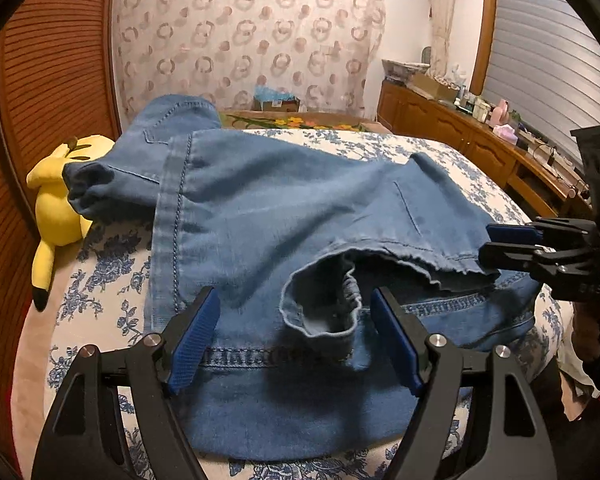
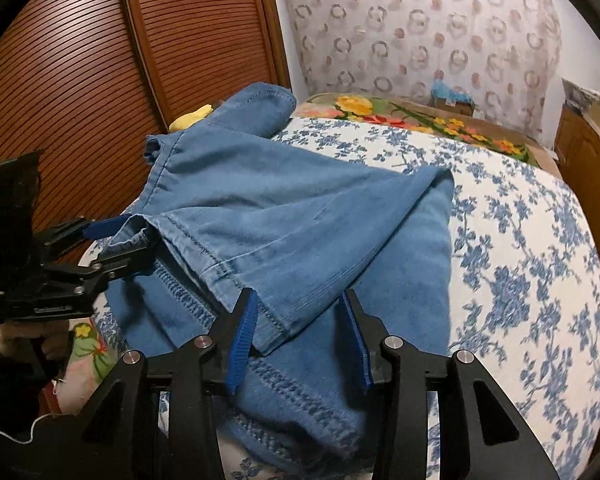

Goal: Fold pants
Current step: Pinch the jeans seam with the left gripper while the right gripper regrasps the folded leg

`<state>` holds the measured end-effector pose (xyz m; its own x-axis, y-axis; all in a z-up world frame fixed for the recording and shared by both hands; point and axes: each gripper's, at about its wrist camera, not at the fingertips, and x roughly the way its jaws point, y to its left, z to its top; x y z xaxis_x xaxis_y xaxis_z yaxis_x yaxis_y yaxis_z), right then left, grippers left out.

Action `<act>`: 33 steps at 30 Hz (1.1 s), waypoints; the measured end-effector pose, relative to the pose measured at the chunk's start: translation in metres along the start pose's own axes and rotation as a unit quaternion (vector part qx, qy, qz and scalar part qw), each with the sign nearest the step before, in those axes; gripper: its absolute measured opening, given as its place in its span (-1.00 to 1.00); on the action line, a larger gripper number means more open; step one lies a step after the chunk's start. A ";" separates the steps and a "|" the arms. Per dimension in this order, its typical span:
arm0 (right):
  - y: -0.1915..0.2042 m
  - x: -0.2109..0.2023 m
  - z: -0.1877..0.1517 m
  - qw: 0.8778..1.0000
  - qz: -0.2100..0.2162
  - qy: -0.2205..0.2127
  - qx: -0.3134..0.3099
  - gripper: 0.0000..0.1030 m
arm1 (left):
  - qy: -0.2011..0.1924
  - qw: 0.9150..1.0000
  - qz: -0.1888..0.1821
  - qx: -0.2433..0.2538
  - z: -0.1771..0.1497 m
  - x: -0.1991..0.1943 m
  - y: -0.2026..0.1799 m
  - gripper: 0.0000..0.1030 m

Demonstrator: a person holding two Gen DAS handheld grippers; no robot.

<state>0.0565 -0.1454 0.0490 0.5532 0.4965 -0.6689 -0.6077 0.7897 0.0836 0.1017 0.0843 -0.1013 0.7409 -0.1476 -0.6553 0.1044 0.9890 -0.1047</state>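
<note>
Blue denim pants (image 1: 268, 216) lie partly folded on a floral bedspread (image 1: 360, 144), with the leg ends laid back over the lower layer. My left gripper (image 1: 296, 308) is open, its blue pads either side of a curled leg hem (image 1: 320, 312). My right gripper (image 2: 300, 312) is open over the other hem edge (image 2: 272, 320) of the pants (image 2: 300, 216). In the left wrist view the right gripper (image 1: 508, 246) shows at the right, at the hem's frayed edge. In the right wrist view the left gripper (image 2: 112, 244) shows at the left by the hem.
A yellow plush toy (image 1: 56, 200) lies at the bed's left edge beside a wooden slatted door (image 2: 100, 60). A flowered blanket (image 2: 420, 116) lies at the far end. A wooden cabinet (image 1: 480, 140) with clutter runs along the right.
</note>
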 end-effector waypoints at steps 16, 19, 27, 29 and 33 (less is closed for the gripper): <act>-0.007 -0.006 0.030 0.998 0.011 -0.047 -0.046 -0.93 | -0.019 0.998 -0.050 0.019 0.009 -0.017 -0.015 -0.81; -0.002 -0.026 0.064 0.994 0.004 -0.081 -0.072 -0.94 | -0.044 0.997 -0.059 0.017 0.014 -0.040 -0.018 -0.81; 0.019 -0.018 0.142 0.987 0.027 -0.111 -0.113 -0.94 | -0.070 0.996 -0.063 0.008 0.010 -0.076 -0.013 -0.81; 0.027 0.002 0.153 0.987 0.033 -0.098 -0.123 -0.94 | -0.063 0.996 -0.059 -0.001 0.007 -0.070 -0.009 -0.81; 0.038 0.056 0.167 0.988 0.045 -0.059 -0.134 -0.94 | -0.038 0.998 -0.045 -0.019 -0.006 -0.053 0.003 -0.81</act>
<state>0.1598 -0.0278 0.1382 0.5433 0.6107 -0.5761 -0.7772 0.6253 -0.0702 0.0586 0.0953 -0.0713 0.7775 -0.2329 -0.5842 0.1486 0.9706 -0.1891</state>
